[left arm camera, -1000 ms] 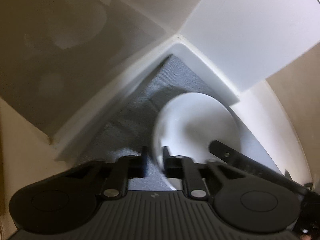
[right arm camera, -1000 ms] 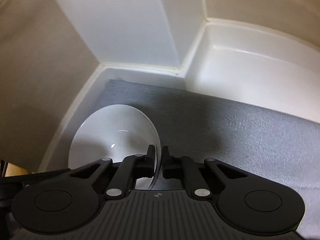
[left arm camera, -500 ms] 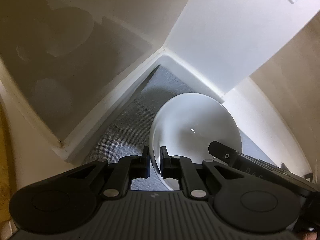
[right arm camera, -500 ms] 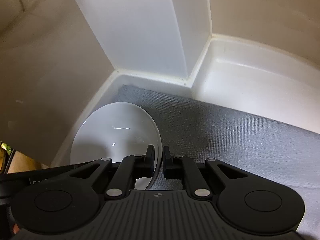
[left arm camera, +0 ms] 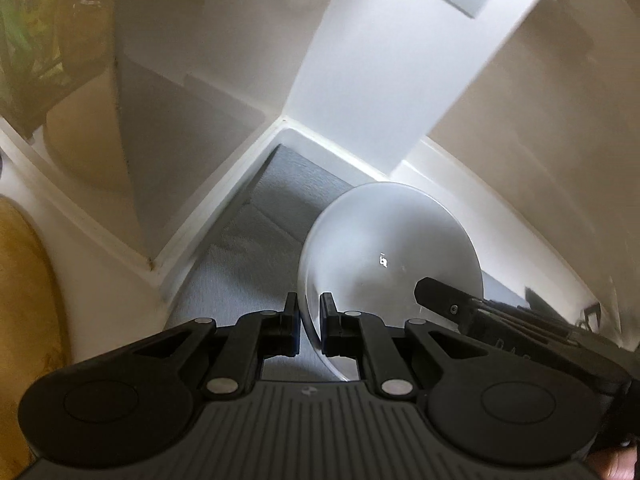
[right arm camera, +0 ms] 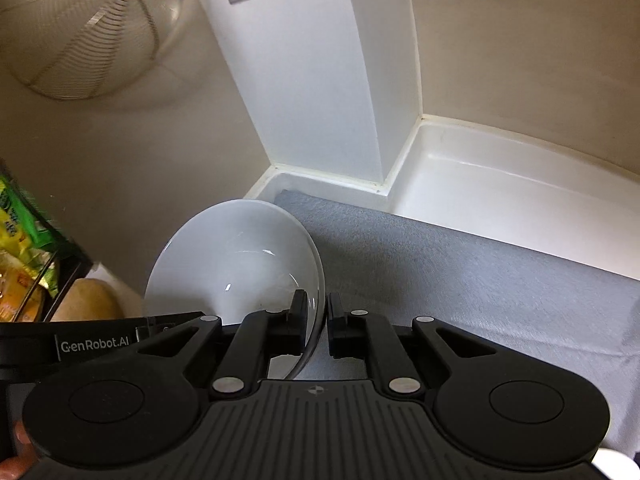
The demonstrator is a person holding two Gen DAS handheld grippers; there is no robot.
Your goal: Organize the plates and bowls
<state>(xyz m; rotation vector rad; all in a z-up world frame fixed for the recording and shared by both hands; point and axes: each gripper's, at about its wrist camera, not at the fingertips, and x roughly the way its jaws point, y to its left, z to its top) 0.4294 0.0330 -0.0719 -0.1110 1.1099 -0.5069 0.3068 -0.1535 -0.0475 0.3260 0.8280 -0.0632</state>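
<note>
A white bowl sits over a grey mat in the corner of a white shelf. My left gripper has its fingers on either side of the bowl's left rim, nearly closed on it. In the right wrist view the same bowl shows, and my right gripper straddles its right rim, nearly closed on it. Each gripper shows in the other's view, the right one at the bowl's far edge.
White shelf walls and a white pillar enclose the corner. A wire mesh basket hangs at the upper left. Green and yellow packets stand at the left edge. A raised white ledge runs behind the mat.
Both grippers and the bowl have drawn back from the shelf corner. The basket and packets have come into view.
</note>
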